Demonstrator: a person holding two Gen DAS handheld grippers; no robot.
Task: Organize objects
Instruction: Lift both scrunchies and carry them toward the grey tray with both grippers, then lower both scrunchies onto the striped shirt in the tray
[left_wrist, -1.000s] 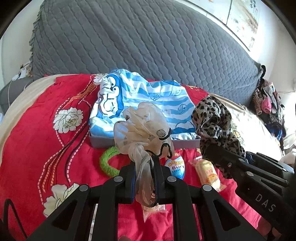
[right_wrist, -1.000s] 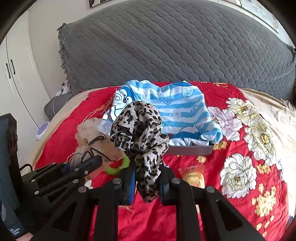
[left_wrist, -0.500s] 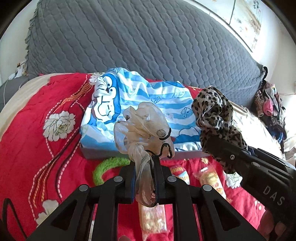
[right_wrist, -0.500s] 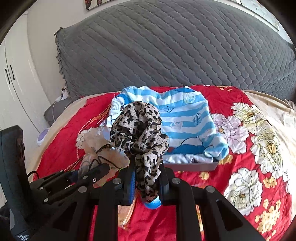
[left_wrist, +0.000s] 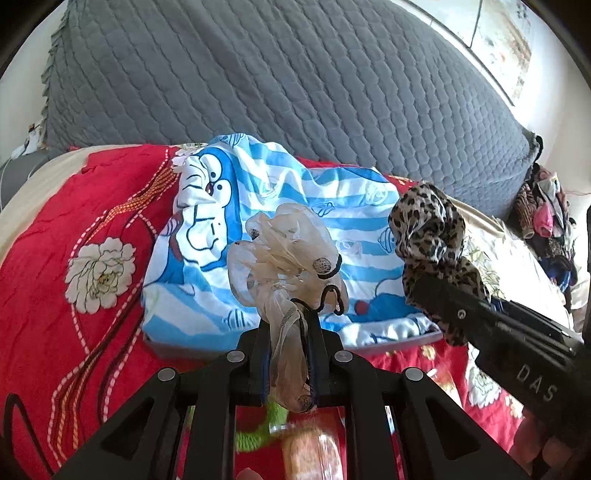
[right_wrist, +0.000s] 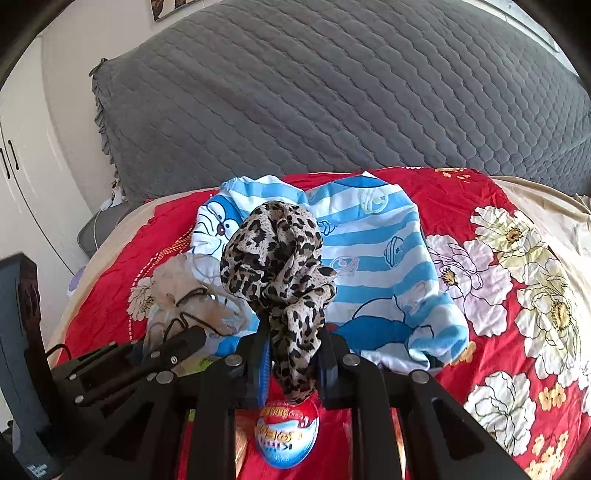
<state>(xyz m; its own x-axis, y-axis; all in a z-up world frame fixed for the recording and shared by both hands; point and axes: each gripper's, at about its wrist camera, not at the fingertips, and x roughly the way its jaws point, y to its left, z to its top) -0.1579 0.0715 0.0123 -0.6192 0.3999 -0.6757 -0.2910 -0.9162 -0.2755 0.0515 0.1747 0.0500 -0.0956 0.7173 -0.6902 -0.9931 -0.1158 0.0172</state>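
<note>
Red floral bedding (right_wrist: 480, 192) covers the bed, with a grey quilted headboard cover (right_wrist: 332, 92) behind it. The left gripper (left_wrist: 288, 354) has its jaws pinched on a sheer cream scrunchie (left_wrist: 288, 254), held clear above the bed; the right gripper (right_wrist: 291, 354) is clamped the same way on a leopard-print scrunchie (right_wrist: 277, 254). Both hang in front of a grey tray (left_wrist: 177, 349) draped with a blue-striped cartoon cloth (right_wrist: 388, 266).

Judging by this, the sorting is partway: two scrunchies are in hand but not yet put down, while a green hair tie (left_wrist: 255, 435), a round snack pack (right_wrist: 286, 437) and a wrapped snack (left_wrist: 312, 454) lie loose on the bedding under the grippers.

Open bedding lies to either side of the tray. The two grippers sit close together, so they could knock each other. The cloth hides the tray's inside and most of its rim.
</note>
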